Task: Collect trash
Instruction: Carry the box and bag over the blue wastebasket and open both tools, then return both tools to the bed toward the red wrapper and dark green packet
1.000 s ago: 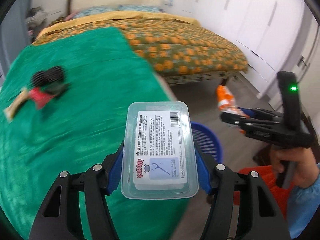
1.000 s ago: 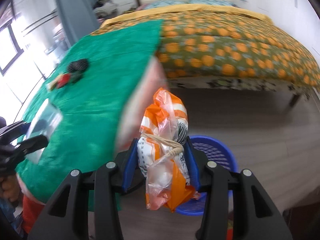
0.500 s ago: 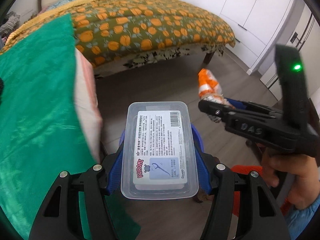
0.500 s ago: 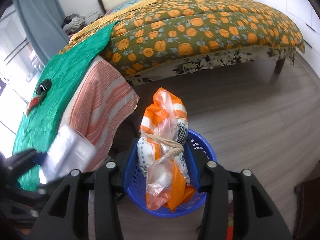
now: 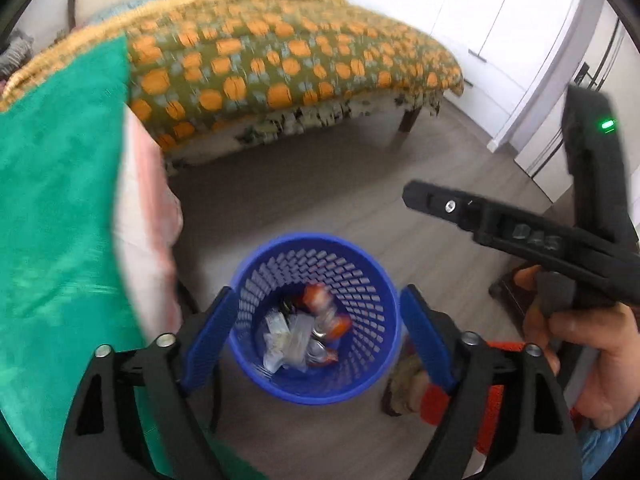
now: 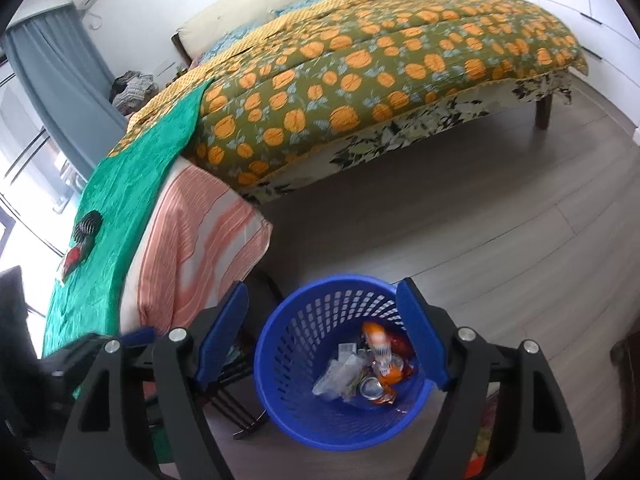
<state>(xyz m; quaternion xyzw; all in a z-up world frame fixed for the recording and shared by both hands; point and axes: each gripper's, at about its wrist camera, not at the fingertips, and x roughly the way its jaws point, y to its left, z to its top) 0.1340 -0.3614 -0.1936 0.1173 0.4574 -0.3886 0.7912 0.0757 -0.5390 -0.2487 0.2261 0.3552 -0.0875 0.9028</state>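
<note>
Left gripper (image 5: 316, 336) and right gripper (image 6: 322, 332) both spread wide, holding nothing, above blue basket (image 6: 288, 412) on the floor (trash (image 6: 368, 372) inside, beside green-covered table (image 6: 120, 208)).

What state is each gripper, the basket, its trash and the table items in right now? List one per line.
left gripper: open, empty, above the basket.
right gripper: open, empty, above the basket.
blue basket: upright on the floor, partly filled.
orange wrapper: lying inside the basket.
clear plastic box: inside the basket among other trash.
black and red items: lying on the green cloth, not yet collected.
</note>
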